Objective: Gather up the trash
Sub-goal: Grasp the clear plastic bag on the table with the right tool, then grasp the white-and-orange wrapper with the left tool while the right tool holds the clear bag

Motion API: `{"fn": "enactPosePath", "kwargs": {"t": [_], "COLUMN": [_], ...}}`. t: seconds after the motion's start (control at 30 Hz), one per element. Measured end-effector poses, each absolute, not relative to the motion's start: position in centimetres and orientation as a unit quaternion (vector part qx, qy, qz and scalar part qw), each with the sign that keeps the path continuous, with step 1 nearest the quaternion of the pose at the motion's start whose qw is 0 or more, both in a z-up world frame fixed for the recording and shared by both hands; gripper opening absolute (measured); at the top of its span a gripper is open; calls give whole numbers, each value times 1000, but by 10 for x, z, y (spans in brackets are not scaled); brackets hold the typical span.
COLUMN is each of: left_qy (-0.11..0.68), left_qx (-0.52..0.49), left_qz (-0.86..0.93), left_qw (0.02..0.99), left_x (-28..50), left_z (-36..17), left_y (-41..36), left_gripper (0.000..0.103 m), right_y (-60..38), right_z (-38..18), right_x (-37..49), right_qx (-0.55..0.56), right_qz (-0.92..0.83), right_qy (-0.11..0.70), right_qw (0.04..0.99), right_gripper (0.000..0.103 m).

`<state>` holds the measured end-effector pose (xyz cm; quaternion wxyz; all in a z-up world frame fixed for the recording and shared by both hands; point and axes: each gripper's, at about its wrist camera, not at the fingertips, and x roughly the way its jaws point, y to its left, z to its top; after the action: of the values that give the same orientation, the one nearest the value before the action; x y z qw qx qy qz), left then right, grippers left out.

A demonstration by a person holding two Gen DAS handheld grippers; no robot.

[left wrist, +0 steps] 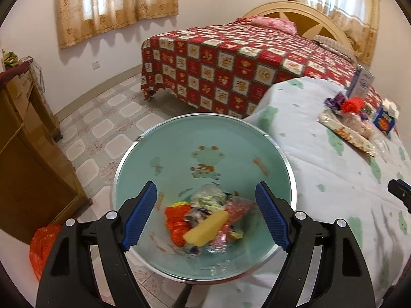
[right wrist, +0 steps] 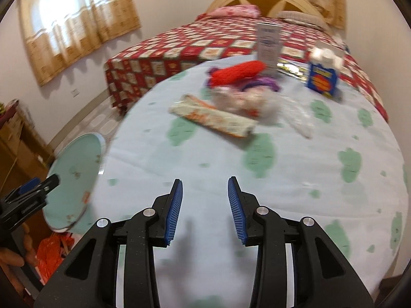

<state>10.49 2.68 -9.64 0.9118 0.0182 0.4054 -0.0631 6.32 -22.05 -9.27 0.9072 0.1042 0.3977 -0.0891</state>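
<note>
A light green bin (left wrist: pixel 205 138) with a metal rim stands beside the round table and holds a heap of crumpled wrappers (left wrist: pixel 205 220), among them a yellow piece and a red one. My left gripper (left wrist: pixel 205 215) is open and empty right above the bin's mouth. In the right wrist view the bin (right wrist: pixel 74 172) shows at the table's left edge. My right gripper (right wrist: pixel 205 210) is open and empty over the near part of the table (right wrist: pixel 205 159). On the table's far side lie a long printed wrapper (right wrist: pixel 213 118), a clear wrapper (right wrist: pixel 298 118) and a pink-white bundle (right wrist: pixel 244 102).
A red knitted item (right wrist: pixel 239 73), purple pieces (right wrist: pixel 259 84), a blue box (right wrist: pixel 322 80) and a white carton (right wrist: pixel 269 43) stand at the table's far edge. A bed with a red checked cover (left wrist: pixel 231 64) is behind. A wooden cabinet (left wrist: pixel 28 141) and an orange bag (left wrist: pixel 43 246) are at the left.
</note>
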Motion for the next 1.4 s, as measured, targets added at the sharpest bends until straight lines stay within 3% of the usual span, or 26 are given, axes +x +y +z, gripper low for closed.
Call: {"fn": "enactPosePath", "kwargs": {"t": [0.43, 0.93, 0.97, 1.0, 1.13, 1.4], "left_qy": [413, 421, 422, 423, 427, 428], "left_qx": [44, 27, 27, 25, 15, 33], "left_qz": [-120, -111, -111, -113, -124, -149], "left_qw": [902, 900, 899, 899, 896, 891], "left_x": [113, 148, 149, 151, 156, 161], "left_z": [-92, -81, -81, -81, -81, -83], "left_y": [-46, -75, -77, -80, -93, -148], "left_gripper": [77, 77, 77, 77, 77, 77], "right_y": [-303, -330, -330, -330, -332, -387], "right_z": [-87, -106, -107, -109, -105, -74], "right_x": [68, 191, 192, 192, 181, 112], "right_qx": [102, 113, 117, 120, 118, 126], "right_qz": [-118, -28, -23, -13, -6, -98], "right_qy": [389, 431, 432, 435, 432, 379], "right_qw": [908, 895, 894, 892, 894, 912], "right_gripper": [38, 46, 45, 34, 15, 13]}}
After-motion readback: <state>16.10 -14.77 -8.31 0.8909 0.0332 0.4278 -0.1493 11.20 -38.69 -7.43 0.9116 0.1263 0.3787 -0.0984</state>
